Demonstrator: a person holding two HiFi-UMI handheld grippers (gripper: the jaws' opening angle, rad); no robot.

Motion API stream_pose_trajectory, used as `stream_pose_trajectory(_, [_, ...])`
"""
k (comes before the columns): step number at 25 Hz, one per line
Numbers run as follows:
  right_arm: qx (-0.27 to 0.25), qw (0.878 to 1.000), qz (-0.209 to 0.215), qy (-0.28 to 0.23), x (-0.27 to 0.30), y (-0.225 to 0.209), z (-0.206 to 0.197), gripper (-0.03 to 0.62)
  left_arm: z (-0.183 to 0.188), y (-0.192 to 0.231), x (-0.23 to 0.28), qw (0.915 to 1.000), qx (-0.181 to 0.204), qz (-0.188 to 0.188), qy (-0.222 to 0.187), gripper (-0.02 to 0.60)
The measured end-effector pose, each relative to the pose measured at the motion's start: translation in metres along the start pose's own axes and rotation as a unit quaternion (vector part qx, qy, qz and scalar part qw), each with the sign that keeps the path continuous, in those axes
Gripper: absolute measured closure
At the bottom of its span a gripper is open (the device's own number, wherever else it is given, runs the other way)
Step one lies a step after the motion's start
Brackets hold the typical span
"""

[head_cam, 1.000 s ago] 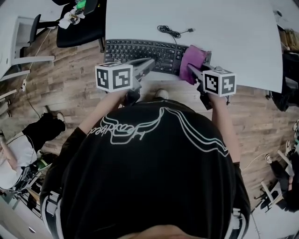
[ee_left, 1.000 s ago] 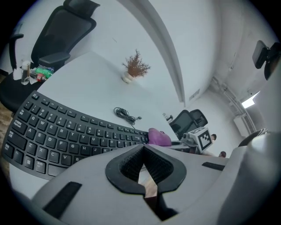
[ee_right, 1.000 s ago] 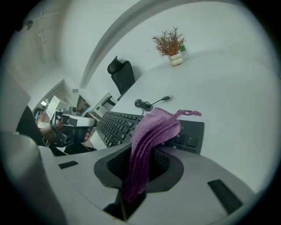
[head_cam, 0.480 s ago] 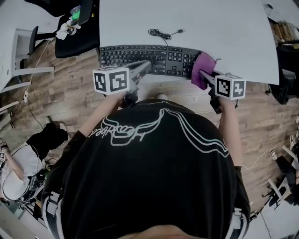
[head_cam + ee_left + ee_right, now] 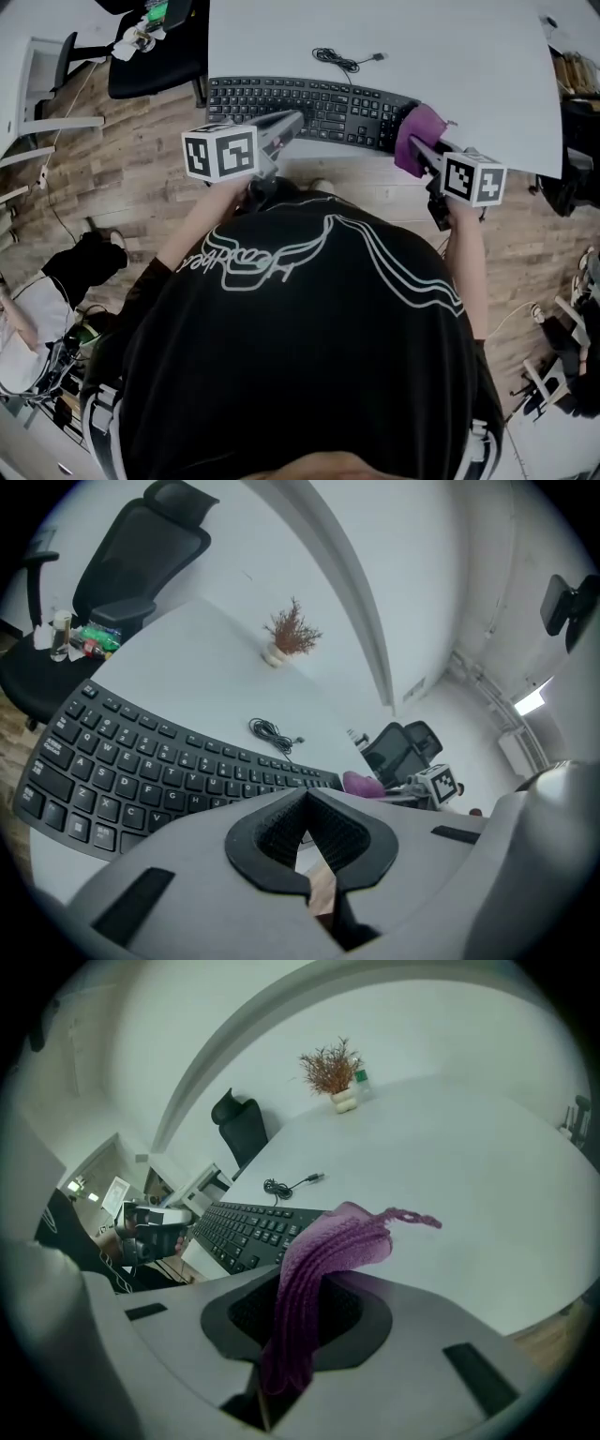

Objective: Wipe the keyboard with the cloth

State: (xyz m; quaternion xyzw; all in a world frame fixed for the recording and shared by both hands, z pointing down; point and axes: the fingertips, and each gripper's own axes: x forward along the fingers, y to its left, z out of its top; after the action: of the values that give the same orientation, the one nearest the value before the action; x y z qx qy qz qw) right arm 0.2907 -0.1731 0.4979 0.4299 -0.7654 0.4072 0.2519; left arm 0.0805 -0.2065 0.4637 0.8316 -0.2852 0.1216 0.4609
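A black keyboard (image 5: 309, 105) lies along the near edge of the white table (image 5: 469, 66). My right gripper (image 5: 415, 145) is shut on a purple cloth (image 5: 419, 129), which rests at the keyboard's right end. In the right gripper view the cloth (image 5: 319, 1260) hangs folded out of the jaws, with the keyboard (image 5: 248, 1227) to the left. My left gripper (image 5: 294, 121) hovers over the keyboard's front edge near the middle, jaws together and empty. The left gripper view shows the keyboard (image 5: 141, 771) just ahead of the left gripper (image 5: 305, 808) and the cloth (image 5: 361, 783) further right.
The keyboard's coiled cable (image 5: 339, 63) lies behind it on the table. A small potted dried plant (image 5: 333, 1074) stands at the far side. A black office chair (image 5: 155, 52) stands by the table's left corner. Wooden floor lies below the near table edge.
My right gripper has carried the cloth rightward along the keyboard to its right end. The left gripper has stayed by the keyboard's front edge.
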Motion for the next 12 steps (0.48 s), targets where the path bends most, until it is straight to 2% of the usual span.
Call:
stream_pose_trajectory(5, [-0.036,0.999,0.029,-0.007,0.01,0.048,0.026,0.534,0.004,0.016,-0.018,0.9998,-0.015,-0.001,-0.012,0.577])
stream_pose_trajectory(12, [-0.058,0.995,0.078,-0.012,0.046,0.121,0.054,0.534,0.012,0.044,-0.054,0.9997,-0.015,0.01,-0.015,0.577])
